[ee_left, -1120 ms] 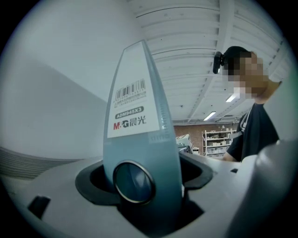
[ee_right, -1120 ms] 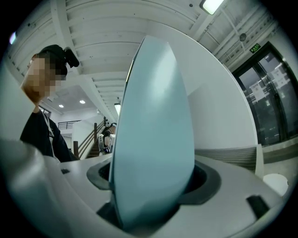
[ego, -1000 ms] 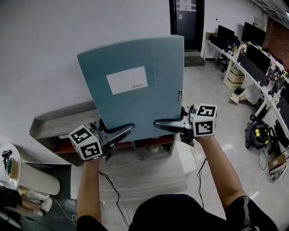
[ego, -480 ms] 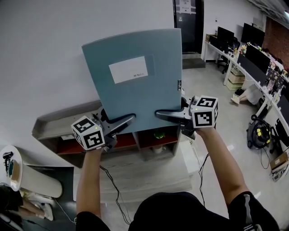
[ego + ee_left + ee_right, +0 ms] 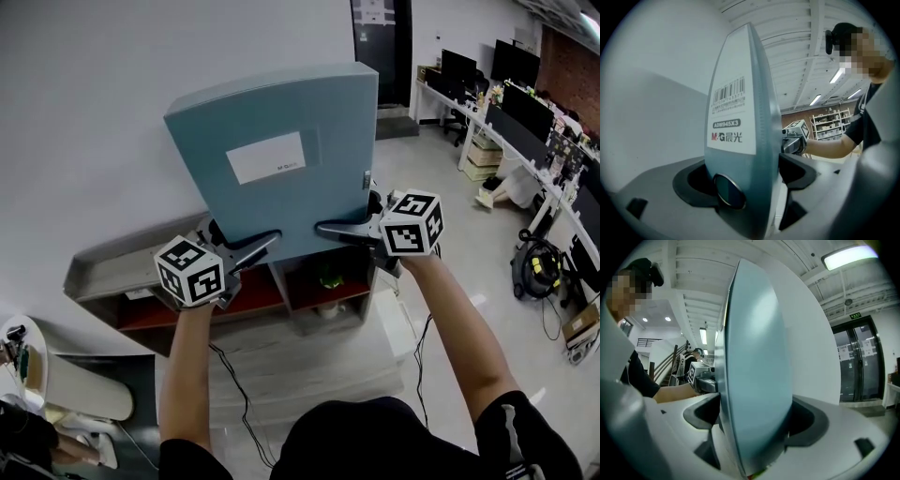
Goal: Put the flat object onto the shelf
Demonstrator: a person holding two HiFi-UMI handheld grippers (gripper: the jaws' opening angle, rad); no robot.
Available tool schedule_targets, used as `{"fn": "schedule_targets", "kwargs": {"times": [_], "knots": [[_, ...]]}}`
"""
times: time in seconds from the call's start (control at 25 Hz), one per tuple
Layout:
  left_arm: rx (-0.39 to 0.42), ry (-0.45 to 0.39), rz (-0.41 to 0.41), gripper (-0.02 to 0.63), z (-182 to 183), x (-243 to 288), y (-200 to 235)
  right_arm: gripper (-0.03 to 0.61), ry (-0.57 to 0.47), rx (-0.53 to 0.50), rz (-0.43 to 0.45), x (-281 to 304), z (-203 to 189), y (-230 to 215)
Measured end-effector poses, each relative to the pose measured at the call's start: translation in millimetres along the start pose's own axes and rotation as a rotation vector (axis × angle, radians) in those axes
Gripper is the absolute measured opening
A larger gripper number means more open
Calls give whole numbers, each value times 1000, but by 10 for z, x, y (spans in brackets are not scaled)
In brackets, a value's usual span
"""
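closest in, we have the left gripper on the spine side and the right gripper on the opening side of the tall blue-grey plastic box file, jaws just eased wider yet pads seemingly touching both faces. it rises from between them, long axis upright, neither hand nearer. beyond and below the grippers sits the low grey-topped shelf unit; the file's bottom edge is hidden, so we cannot tell if it rests there.

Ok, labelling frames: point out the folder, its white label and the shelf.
folder (image 5: 292, 214): head view, front cover.
white label (image 5: 265, 157): head view, its centre.
shelf (image 5: 120, 264): head view, grey top board.
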State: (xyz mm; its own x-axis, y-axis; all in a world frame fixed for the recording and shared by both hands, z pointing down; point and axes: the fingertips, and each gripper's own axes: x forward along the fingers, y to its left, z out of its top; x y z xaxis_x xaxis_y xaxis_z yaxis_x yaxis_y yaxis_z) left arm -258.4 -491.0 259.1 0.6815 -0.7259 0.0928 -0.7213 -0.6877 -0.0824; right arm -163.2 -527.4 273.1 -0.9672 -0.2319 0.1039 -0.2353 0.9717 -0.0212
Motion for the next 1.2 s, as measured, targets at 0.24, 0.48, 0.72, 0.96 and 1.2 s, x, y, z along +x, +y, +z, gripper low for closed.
{"fn": "schedule_targets", "kwargs": {"times": [0.24, 0.48, 0.72, 0.96, 1.2], "knots": [[-73, -13, -7, 387, -46, 72, 178, 427, -5, 58, -34, 100, -12, -151], [-119, -14, -25, 390, -83, 188, 332, 430, 21, 113, -67, 162, -37, -316], [-136, 27, -36, 391, -237, 240, 440, 433, 76, 108, -95, 255, -144, -384], [-39, 66, -18, 393, -299, 243, 471, 443, 117, 71, -118, 309, -258, -410], [-53, 68, -8, 393, -306, 243, 494, 446, 94, 54, -149, 310, -243, -436]]}}
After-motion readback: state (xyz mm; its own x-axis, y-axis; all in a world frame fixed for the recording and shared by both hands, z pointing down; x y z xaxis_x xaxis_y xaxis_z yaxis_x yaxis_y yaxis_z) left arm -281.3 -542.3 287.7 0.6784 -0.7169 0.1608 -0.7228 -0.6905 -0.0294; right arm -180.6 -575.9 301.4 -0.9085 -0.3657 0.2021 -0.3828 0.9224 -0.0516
